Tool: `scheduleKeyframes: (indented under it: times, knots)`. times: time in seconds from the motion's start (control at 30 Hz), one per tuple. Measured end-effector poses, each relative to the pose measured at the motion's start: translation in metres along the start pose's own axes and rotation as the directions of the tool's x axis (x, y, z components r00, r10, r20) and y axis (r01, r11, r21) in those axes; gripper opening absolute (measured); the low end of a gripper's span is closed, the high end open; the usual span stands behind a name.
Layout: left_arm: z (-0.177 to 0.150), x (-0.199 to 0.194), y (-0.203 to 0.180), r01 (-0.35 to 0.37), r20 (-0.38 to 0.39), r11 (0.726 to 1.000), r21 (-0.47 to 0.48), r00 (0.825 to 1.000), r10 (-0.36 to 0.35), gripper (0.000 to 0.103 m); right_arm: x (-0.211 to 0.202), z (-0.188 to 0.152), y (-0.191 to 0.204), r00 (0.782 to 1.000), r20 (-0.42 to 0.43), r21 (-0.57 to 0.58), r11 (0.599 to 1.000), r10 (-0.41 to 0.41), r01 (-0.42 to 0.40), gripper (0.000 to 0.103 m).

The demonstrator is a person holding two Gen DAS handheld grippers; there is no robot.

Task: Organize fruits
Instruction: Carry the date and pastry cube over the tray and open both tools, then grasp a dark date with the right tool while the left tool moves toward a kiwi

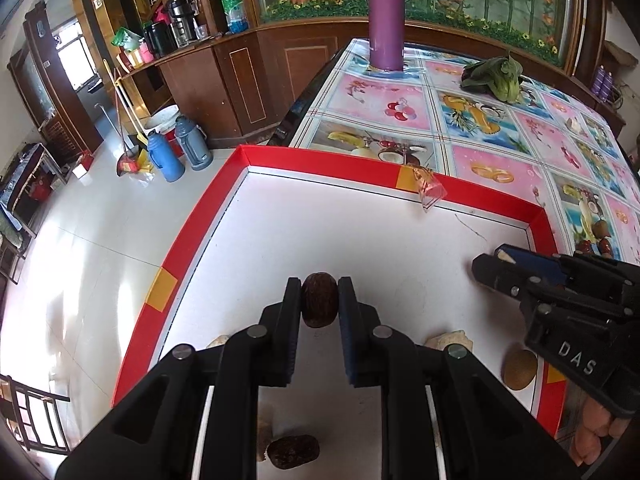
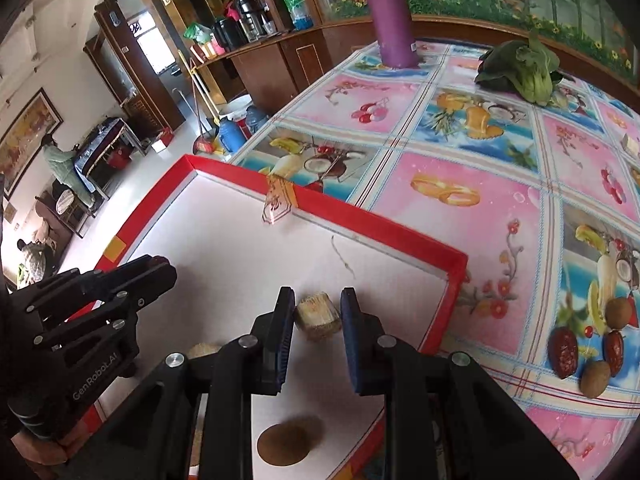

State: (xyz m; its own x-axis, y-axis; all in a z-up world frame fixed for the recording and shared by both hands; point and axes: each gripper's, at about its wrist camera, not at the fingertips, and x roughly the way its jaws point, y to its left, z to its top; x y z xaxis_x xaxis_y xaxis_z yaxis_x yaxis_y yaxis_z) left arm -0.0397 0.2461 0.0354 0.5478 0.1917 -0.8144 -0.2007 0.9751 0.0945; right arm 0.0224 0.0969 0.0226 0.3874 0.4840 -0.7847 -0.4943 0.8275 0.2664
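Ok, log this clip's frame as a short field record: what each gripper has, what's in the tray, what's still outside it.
left gripper: shut on a date, above the tray
right gripper: jaws around a pale chunk; grip unclear
in tray: kiwi, second date
on tablecloth: two dates, two kiwis, right of tray
also on table: purple bottle, leafy greens

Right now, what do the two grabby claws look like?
Both are black plastic. The left gripper has two flat fingers with dark blue ribbed pads, and round silver bolts at its joints. The right gripper looks the same. White letters on the sides read "DAS" and "GenRobot.AI".
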Motion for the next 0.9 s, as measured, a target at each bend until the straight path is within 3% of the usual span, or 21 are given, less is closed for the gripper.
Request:
scheduleKeyframes:
  times: [0.4, 0.53, 0.73, 0.9]
  knots:
    - [-0.005, 0.008, -0.001, -0.073, -0.024, 0.997, -0.007, 0.997, 0.073, 0.022, -0.001, -0.003, 0.001, 1.0, 0.028, -0.003, 1.0, 0.006, -0.006, 0.024]
    - [-0.005, 0.001, -0.003, -0.123, -0.003, 0.992, 0.007, 0.992, 0.123, 0.046, -0.005, -0.004, -0.006, 0.997, 0.042, 0.029, 0.998, 0.062, -0.063, 0.032]
    - [-0.005, -0.023, -0.008, -0.179, 0.066, 0.984, 0.008, 0.982, 0.178, 0.055, -0.022, -0.003, -0.015, 0.983, 0.103, 0.068, 0.985, 0.15, -0.158, 0.041]
    - [-0.009, -0.053, -0.02, -0.209, 0.14, 0.978, 0.012, 0.969, 0.205, 0.063, -0.037, -0.007, -0.029, 0.967, 0.15, 0.106, 0.969, 0.206, -0.223, 0.042]
